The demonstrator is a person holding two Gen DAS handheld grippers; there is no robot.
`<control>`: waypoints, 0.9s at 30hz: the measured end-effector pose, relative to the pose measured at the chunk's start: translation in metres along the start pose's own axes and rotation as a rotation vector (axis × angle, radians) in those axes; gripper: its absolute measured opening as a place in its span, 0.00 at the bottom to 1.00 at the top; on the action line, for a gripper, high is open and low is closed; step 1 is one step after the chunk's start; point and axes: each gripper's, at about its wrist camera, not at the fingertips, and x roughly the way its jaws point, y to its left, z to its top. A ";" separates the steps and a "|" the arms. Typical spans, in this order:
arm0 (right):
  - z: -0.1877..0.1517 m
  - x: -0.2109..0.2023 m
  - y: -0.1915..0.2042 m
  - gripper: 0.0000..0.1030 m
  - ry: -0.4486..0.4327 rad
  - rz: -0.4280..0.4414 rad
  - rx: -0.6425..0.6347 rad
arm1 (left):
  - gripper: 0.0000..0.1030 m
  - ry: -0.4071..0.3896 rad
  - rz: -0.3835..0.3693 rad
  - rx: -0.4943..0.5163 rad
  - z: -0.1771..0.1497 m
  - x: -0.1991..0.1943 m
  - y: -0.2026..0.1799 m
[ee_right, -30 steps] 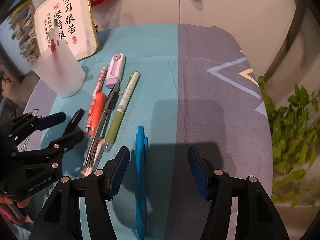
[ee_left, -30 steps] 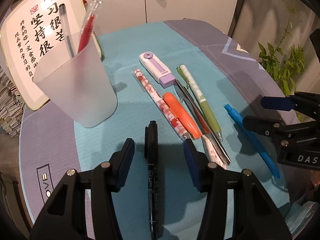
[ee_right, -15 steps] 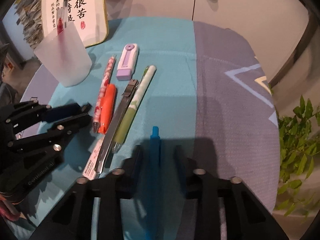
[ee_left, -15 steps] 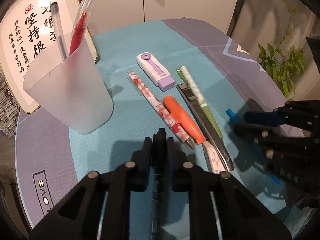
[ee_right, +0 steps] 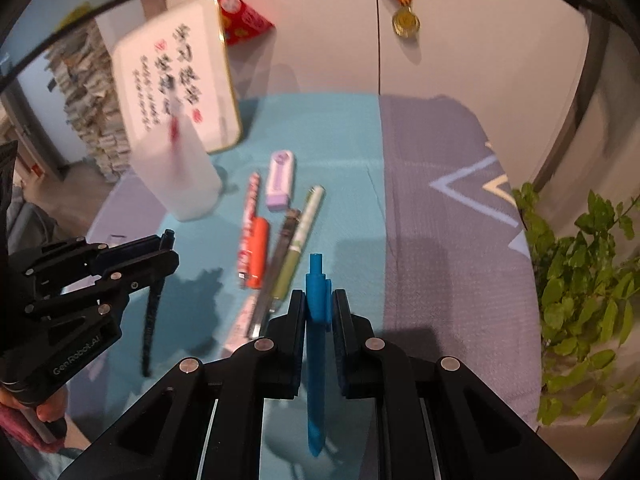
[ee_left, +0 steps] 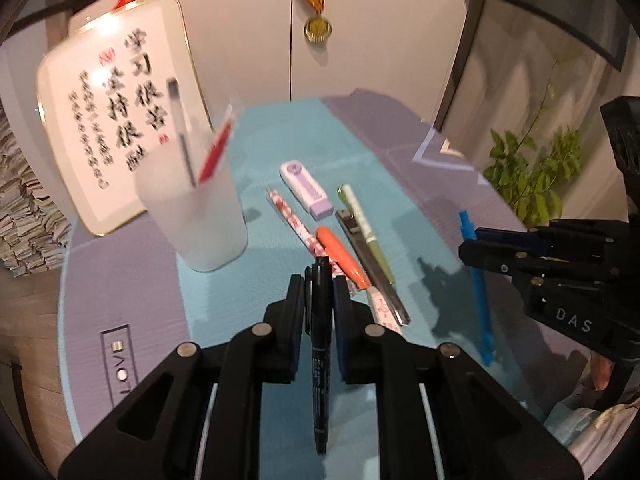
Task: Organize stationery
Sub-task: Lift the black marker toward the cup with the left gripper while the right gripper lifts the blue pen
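My left gripper [ee_left: 318,292] is shut on a black marker [ee_left: 321,356], lifted off the teal mat. The right gripper [ee_right: 318,304] is shut on a blue pen [ee_right: 315,360], also raised above the mat. Each gripper shows in the other's view: the right one with the blue pen [ee_left: 478,292] at the right, the left one [ee_right: 170,246] with the black marker [ee_right: 152,312] at the left. A frosted cup [ee_left: 196,216] at the back left holds a red pen [ee_left: 214,152] and a clear pen. On the mat lie a patterned pen [ee_left: 292,220], an orange marker [ee_left: 340,256], a green pen [ee_left: 364,232], a metal cutter [ee_left: 372,276] and a purple eraser [ee_left: 306,194].
A framed calligraphy board [ee_left: 120,128] leans behind the cup. A potted plant [ee_right: 580,292] stands off the table's right edge. Stacks of paper [ee_left: 20,216] sit at the far left. A medal [ee_left: 317,28] hangs on the cabinet behind.
Both grippers closed, the left on the black marker and the right on the blue pen, then lifted them off the mat. The cup and the other pens stayed put.
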 end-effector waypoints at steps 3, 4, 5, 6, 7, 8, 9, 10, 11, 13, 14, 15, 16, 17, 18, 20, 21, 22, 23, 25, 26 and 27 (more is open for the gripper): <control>-0.001 -0.013 0.009 0.13 -0.043 0.012 -0.011 | 0.12 -0.037 0.005 -0.006 0.000 -0.015 -0.001; 0.000 -0.017 0.012 0.13 -0.057 0.012 -0.018 | 0.12 -0.054 0.004 -0.009 0.000 -0.022 -0.001; -0.001 -0.023 0.015 0.13 -0.074 0.011 -0.028 | 0.12 -0.065 0.004 -0.010 0.000 -0.026 -0.001; -0.001 -0.027 0.018 0.13 -0.086 0.013 -0.036 | 0.12 -0.078 0.004 -0.010 0.001 -0.032 -0.001; -0.001 -0.031 0.021 0.13 -0.100 0.014 -0.044 | 0.12 -0.089 0.005 -0.009 0.001 -0.036 -0.002; -0.001 -0.035 0.024 0.13 -0.113 0.017 -0.050 | 0.12 -0.104 0.008 -0.007 0.002 -0.041 -0.002; -0.002 -0.038 0.025 0.12 -0.119 0.018 -0.053 | 0.12 -0.114 0.010 -0.005 0.002 -0.045 -0.002; -0.003 -0.041 0.027 0.12 -0.129 0.019 -0.055 | 0.12 -0.128 0.013 -0.003 0.003 -0.050 -0.002; -0.004 -0.044 0.028 0.12 -0.139 0.021 -0.055 | 0.12 -0.136 0.015 -0.002 0.004 -0.053 -0.002; -0.005 -0.048 0.028 0.12 -0.150 0.022 -0.050 | 0.12 -0.157 0.019 -0.003 0.006 -0.061 0.000; -0.005 -0.050 0.028 0.11 -0.155 0.024 -0.045 | 0.12 -0.171 0.025 -0.003 0.009 -0.065 0.001; -0.005 -0.051 0.028 0.10 -0.157 0.023 -0.043 | 0.12 -0.184 0.032 -0.004 0.012 -0.070 0.003; -0.005 -0.052 0.028 0.10 -0.160 0.023 -0.040 | 0.12 -0.200 0.039 -0.006 0.015 -0.074 0.005; -0.006 -0.053 0.028 0.10 -0.162 0.022 -0.037 | 0.12 -0.212 0.044 -0.008 0.018 -0.078 0.006; -0.006 -0.054 0.028 0.10 -0.164 0.022 -0.036 | 0.12 -0.224 0.048 -0.012 0.021 -0.082 0.008; -0.007 -0.055 0.028 0.10 -0.172 0.023 -0.032 | 0.12 -0.250 0.056 -0.022 0.028 -0.090 0.012; -0.007 -0.056 0.028 0.10 -0.172 0.022 -0.033 | 0.12 -0.262 0.059 -0.026 0.030 -0.094 0.013; -0.008 -0.056 0.028 0.10 -0.172 0.022 -0.035 | 0.12 -0.276 0.065 -0.029 0.034 -0.098 0.015; -0.008 -0.056 0.029 0.10 -0.172 0.024 -0.036 | 0.12 -0.288 0.075 -0.030 0.037 -0.101 0.017; -0.008 -0.056 0.029 0.10 -0.172 0.027 -0.038 | 0.12 -0.326 0.112 -0.033 0.044 -0.109 0.021; -0.008 -0.056 0.029 0.10 -0.172 0.028 -0.037 | 0.12 -0.339 0.122 -0.037 0.048 -0.111 0.024; -0.008 -0.056 0.029 0.10 -0.171 0.028 -0.038 | 0.12 -0.351 0.129 -0.043 0.052 -0.113 0.026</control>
